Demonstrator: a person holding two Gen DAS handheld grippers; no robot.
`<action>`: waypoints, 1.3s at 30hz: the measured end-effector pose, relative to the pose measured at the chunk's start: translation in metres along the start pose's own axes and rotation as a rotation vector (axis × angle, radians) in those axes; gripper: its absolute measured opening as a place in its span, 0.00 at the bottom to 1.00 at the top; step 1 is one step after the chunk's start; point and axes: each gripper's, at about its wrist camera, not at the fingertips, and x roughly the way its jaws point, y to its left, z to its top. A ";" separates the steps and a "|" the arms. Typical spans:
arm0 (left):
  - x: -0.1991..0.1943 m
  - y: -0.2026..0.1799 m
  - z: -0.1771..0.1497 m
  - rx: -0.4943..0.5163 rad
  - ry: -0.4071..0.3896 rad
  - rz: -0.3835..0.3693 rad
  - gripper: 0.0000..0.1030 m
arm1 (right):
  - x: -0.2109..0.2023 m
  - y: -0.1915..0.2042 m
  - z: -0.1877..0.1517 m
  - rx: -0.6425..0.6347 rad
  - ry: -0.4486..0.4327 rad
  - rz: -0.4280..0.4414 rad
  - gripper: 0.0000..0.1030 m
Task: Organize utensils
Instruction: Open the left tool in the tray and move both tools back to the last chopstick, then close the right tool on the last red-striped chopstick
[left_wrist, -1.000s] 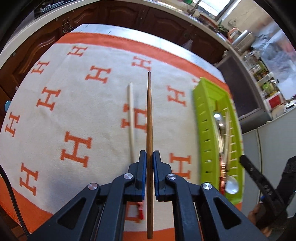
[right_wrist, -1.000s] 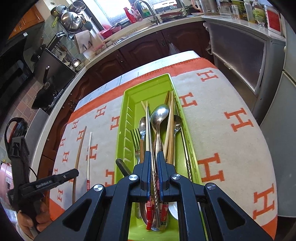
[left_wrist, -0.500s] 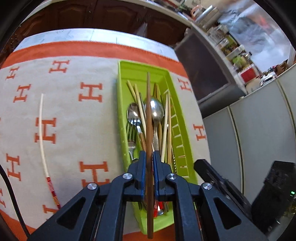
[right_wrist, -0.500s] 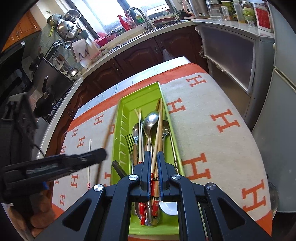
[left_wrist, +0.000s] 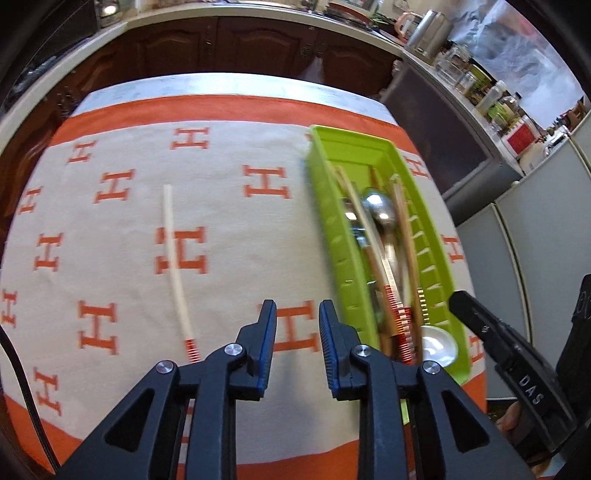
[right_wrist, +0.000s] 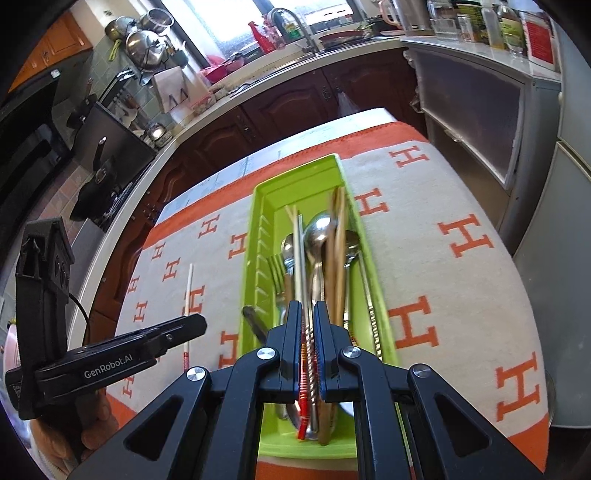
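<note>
While the left hand-held gripper (left_wrist: 297, 345) has just opened and hangs empty over the table's cloth (left_wrist: 229, 236), the brown chopstick (right_wrist: 337, 254) now lies in the green tray (left_wrist: 325, 206), leaving one white chopstick (left_wrist: 176, 266) outside.

Left gripper (left_wrist: 297, 325): jaws just opening, nothing between. Right gripper (right_wrist: 306, 325): jaws near closed, nothing gripped, pointing downward.

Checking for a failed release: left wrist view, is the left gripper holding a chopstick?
No. The left gripper is open with only the cloth between its pads, and the white chopstick lies apart on the cloth.
</note>
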 end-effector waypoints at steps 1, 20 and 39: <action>-0.004 0.008 -0.003 -0.003 -0.013 0.025 0.22 | 0.002 0.005 -0.001 -0.010 0.009 0.007 0.07; -0.043 0.099 -0.040 -0.046 -0.136 0.206 0.47 | 0.045 0.134 -0.035 -0.242 0.186 0.082 0.07; -0.027 0.181 -0.059 -0.181 -0.088 0.232 0.60 | 0.139 0.184 -0.047 -0.316 0.333 0.037 0.11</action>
